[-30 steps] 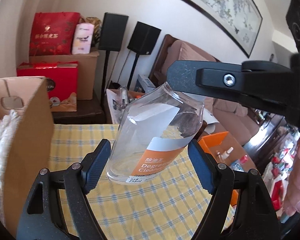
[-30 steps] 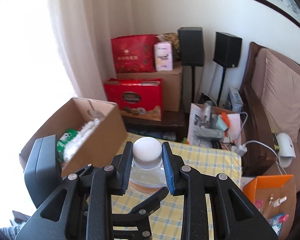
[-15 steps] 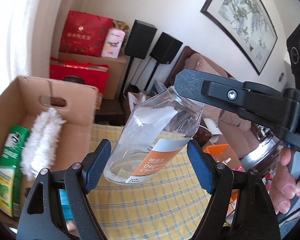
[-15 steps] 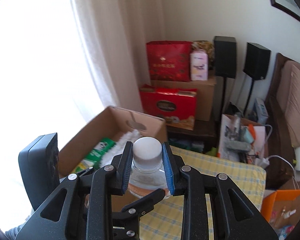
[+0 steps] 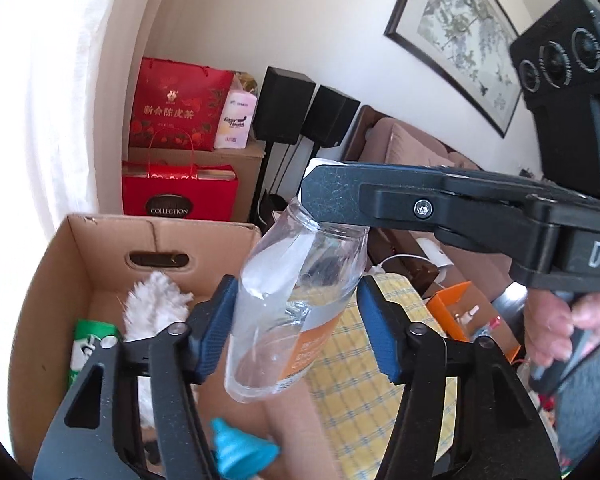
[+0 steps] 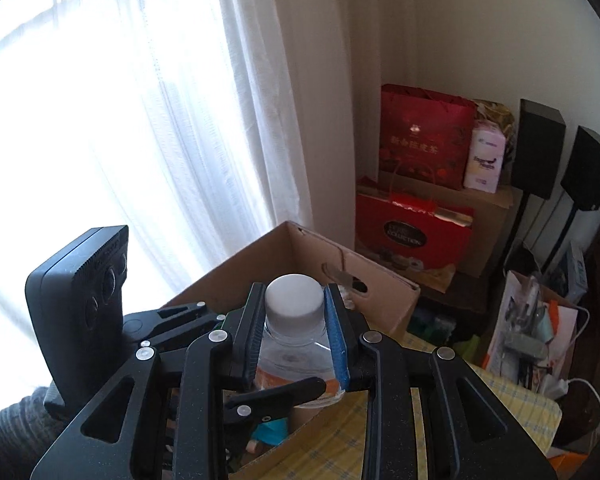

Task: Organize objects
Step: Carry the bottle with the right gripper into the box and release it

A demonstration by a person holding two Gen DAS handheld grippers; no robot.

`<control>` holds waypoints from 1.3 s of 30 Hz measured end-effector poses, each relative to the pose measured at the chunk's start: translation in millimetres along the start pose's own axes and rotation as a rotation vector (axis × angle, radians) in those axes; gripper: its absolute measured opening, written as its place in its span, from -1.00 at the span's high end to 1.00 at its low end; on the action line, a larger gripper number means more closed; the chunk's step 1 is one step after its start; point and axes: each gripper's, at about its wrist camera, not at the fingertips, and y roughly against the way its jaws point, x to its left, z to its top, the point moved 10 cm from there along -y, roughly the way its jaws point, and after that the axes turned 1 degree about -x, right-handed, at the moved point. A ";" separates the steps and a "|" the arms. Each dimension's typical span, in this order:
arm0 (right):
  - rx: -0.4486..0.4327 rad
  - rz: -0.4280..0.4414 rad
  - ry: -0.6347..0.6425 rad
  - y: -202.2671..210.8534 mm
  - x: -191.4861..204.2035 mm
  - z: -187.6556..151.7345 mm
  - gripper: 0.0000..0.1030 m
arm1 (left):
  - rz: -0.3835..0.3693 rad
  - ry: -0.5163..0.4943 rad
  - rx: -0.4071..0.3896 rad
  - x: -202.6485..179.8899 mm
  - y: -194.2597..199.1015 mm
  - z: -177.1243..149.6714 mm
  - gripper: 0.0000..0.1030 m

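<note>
A clear bottle (image 5: 292, 320) with an orange label and a white cap (image 6: 294, 296) hangs tilted over the near edge of an open cardboard box (image 5: 100, 248). My right gripper (image 6: 293, 300) is shut on the cap; in the left wrist view one of its fingers (image 5: 380, 196) reaches in from the right. My left gripper (image 5: 296, 292) has the bottle's body between its blue pads. Its jaws are closing, and a thin gap shows at the right pad (image 5: 376, 332).
The box holds a white duster (image 5: 152, 308), a green pack (image 5: 88, 344) and a blue funnel (image 5: 240, 452). It stands on a yellow checked tablecloth (image 5: 360, 380). An orange box (image 5: 452, 304) and a sofa lie beyond the table. A hand (image 5: 552, 328) grips the right tool.
Both grippers have carried the bottle leftward, from over the tablecloth to over the box. The left jaws have narrowed around the bottle's body.
</note>
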 end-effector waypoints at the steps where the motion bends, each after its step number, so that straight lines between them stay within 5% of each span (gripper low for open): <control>1: 0.004 0.014 0.008 -5.5 0.4 1.5 0.44 | -0.001 -0.007 0.003 3.7 -1.4 0.5 -0.05; 12: 0.074 0.071 0.109 -59.3 -15.3 -6.0 0.45 | 0.040 -0.018 0.079 44.5 -48.6 -7.7 0.01; 23: 0.140 0.064 0.071 -99.6 -57.6 -38.3 0.45 | 0.141 -0.048 0.262 59.5 -117.8 -36.5 -0.01; 32: 0.211 -0.083 0.044 -128.9 -80.4 -54.7 0.45 | 0.238 0.027 0.396 85.9 -134.5 -73.0 -0.11; 39: 0.278 -0.250 -0.005 -152.7 -95.6 -62.5 0.45 | 0.284 0.067 0.411 97.9 -111.5 -74.3 -0.14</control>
